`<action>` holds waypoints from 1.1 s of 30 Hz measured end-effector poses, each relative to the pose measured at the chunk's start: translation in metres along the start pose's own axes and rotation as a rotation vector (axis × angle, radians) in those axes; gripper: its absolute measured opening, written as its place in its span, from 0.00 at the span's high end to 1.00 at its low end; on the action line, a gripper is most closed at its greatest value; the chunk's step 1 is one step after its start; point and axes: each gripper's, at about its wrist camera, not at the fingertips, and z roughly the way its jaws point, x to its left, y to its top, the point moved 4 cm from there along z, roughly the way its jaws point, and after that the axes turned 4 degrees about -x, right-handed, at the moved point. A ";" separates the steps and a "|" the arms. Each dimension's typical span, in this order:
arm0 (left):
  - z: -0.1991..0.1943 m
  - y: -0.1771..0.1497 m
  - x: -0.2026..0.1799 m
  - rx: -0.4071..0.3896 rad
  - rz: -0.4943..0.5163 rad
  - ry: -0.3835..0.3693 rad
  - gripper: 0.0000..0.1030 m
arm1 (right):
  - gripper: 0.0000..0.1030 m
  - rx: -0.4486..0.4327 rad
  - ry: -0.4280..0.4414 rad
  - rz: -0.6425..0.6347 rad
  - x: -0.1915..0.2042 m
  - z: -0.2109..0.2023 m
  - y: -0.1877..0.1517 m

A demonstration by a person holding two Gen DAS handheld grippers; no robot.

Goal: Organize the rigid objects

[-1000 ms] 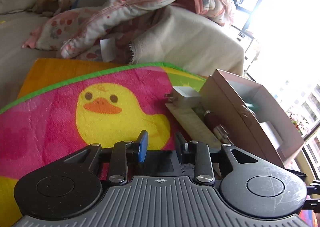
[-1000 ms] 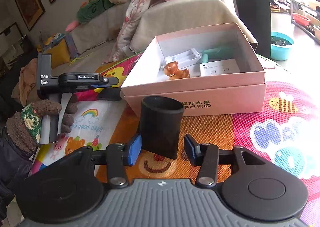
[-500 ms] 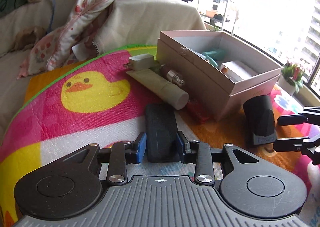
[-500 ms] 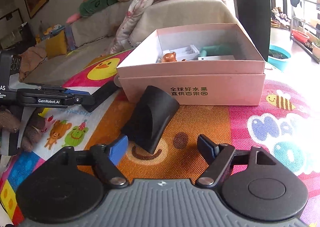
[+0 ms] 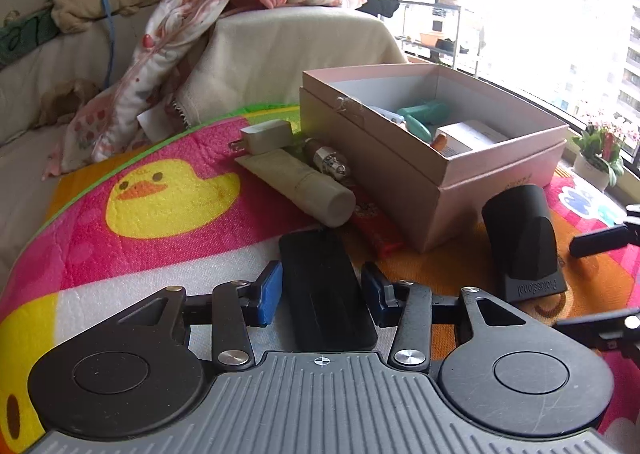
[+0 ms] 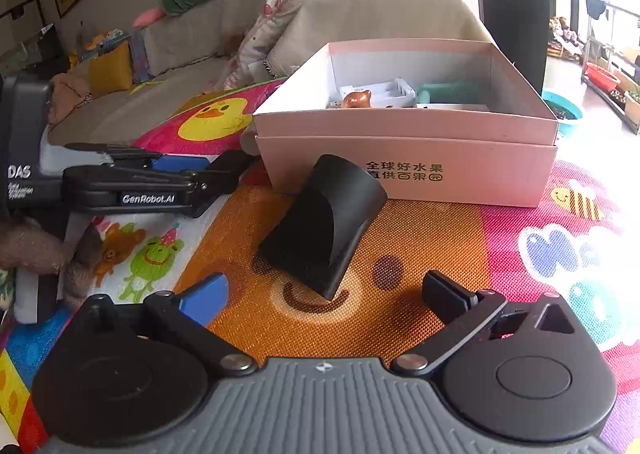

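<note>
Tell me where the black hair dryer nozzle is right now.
The black nozzle lies tipped on the orange part of the mat, just in front of the pink box, ahead of the open right gripper and untouched.

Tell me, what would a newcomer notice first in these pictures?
The open pink cardboard box on the bright cartoon play mat, already holding small things. Then the flat black case between the left gripper fingers, and the black hair-dryer nozzle lying before the open right gripper.
</note>
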 end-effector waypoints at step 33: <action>-0.120 0.056 -0.082 -0.209 0.116 -0.069 0.90 | 0.56 -0.308 -0.069 0.002 -0.029 -0.137 0.067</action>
